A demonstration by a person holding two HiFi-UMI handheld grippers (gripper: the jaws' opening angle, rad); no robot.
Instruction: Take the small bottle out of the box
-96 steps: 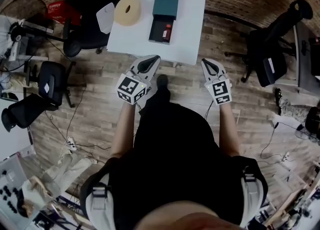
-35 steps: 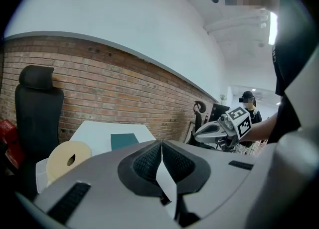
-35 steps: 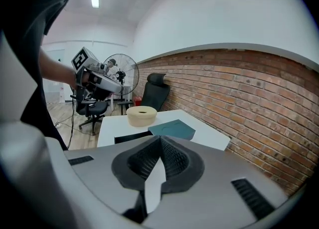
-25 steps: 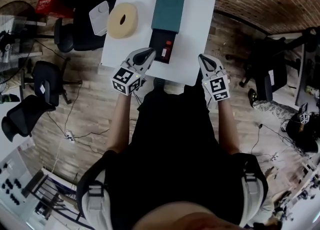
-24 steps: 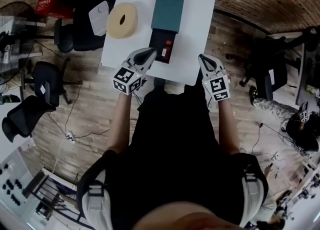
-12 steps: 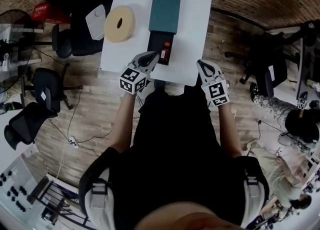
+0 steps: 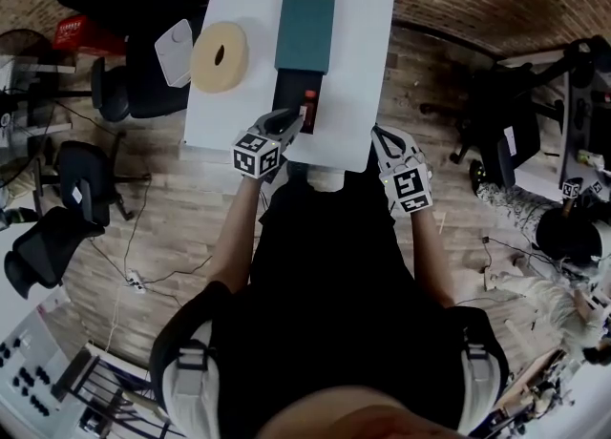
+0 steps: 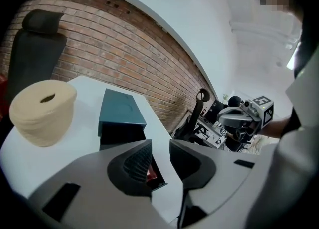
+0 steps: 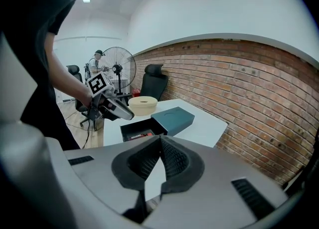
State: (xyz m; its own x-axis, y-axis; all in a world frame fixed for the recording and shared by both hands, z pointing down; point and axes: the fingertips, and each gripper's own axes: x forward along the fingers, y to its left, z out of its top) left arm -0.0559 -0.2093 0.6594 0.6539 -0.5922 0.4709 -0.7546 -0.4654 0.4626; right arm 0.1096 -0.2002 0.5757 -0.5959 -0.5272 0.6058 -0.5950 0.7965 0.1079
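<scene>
Looks steeply down from the head, high over the white desk (image 7: 358, 36). Peers between the left tool's (image 8: 160, 148) opening jaws, low and close, toward the brick wall (image 8: 124, 58). Sits farther back on the right tool (image 9: 160, 146). Shares the open box (image 7: 305, 31) in all three.

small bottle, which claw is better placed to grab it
Left: the left claw is at the open box beside the small bottle, jaws opening, empty; the right claw is shut, farther off.

cream roll (image 7: 230, 34), white table (image 7: 364, 29), black chair (image 7: 84, 162)
</scene>
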